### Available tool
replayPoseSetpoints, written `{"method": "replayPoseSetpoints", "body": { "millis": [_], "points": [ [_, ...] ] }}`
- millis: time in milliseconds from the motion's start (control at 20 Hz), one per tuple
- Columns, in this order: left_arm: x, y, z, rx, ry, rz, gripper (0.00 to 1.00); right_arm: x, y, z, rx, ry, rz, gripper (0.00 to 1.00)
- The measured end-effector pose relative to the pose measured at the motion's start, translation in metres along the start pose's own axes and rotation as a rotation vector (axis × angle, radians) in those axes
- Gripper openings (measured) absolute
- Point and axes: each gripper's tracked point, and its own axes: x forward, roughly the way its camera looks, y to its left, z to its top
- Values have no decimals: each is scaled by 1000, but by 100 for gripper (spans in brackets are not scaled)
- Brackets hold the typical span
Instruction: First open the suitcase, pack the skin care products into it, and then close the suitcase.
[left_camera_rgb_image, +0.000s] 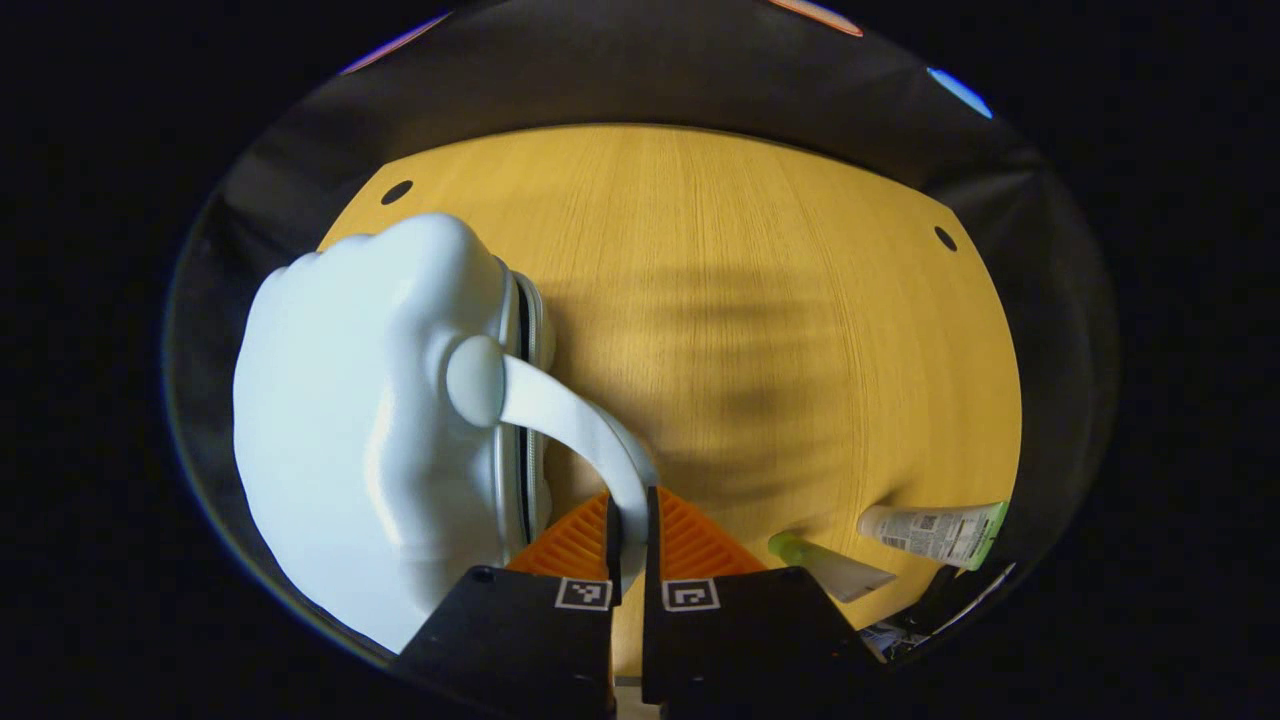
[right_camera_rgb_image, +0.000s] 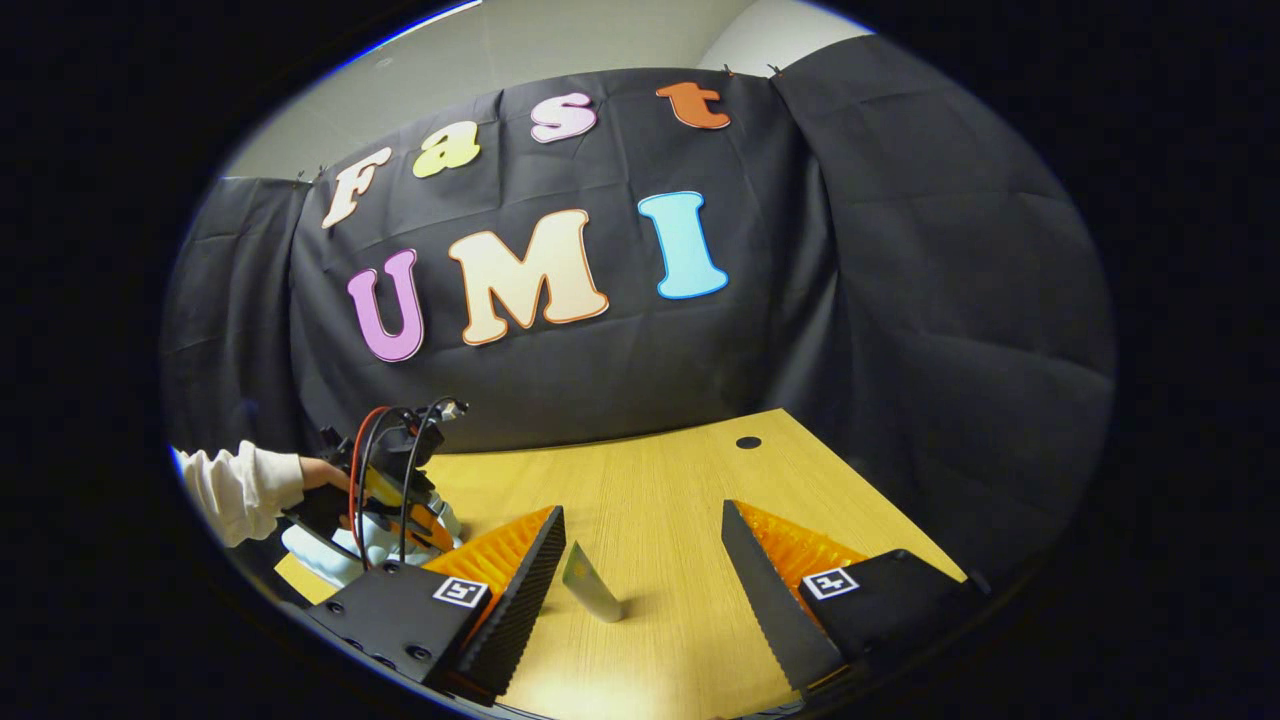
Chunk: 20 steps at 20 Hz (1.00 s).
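On the worktop (left_camera_rgb_image: 760, 300), left, our left hand-held gripper (left_camera_rgb_image: 628, 530) pinches the suitcase (left_camera_rgb_image: 360, 420) strap (left_camera_rgb_image: 575, 420): hard, slick shell, so the strap's our hold. Tubes (left_camera_rgb_image: 935, 530) lie right, light and squashy. Our right hand-held gripper (right_camera_rgb_image: 640, 560) gapes empty.

1. The suitcase (left_camera_rgb_image: 360, 420) is pale white-blue all over, with a matching strap handle (left_camera_rgb_image: 580, 430) and a dark zip line.
2. The table (left_camera_rgb_image: 760, 330) is yellow wood with fine straight grain and small black holes.
3. One tube (left_camera_rgb_image: 935, 532) is white with a green end; another tube (left_camera_rgb_image: 825, 563) has a lime-green cap.
4. The sleeve (right_camera_rgb_image: 240, 490) is cream.
5. Cables (right_camera_rgb_image: 385, 450) are red and black.
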Motion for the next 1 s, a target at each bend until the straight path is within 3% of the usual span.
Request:
{"method": "replayPoseSetpoints", "body": {
  "millis": [200, 250, 650, 1000],
  "points": [
    [-29, -4, 11, -43, -44, -69, 3, 2, 8, 2, -4, 0, 19, 94],
    [-37, -4, 15, -37, -61, -77, 3, 2, 10, 0, -6, 1, 25, 98],
    [-110, 22, 40, -107, -203, -168, 2, 1, 36, -3, -10, 4, 81, 98],
    [-152, 78, 49, -154, -293, -161, 2, 6, 67, 0, -36, -1, 120, 98]
  ]
}}
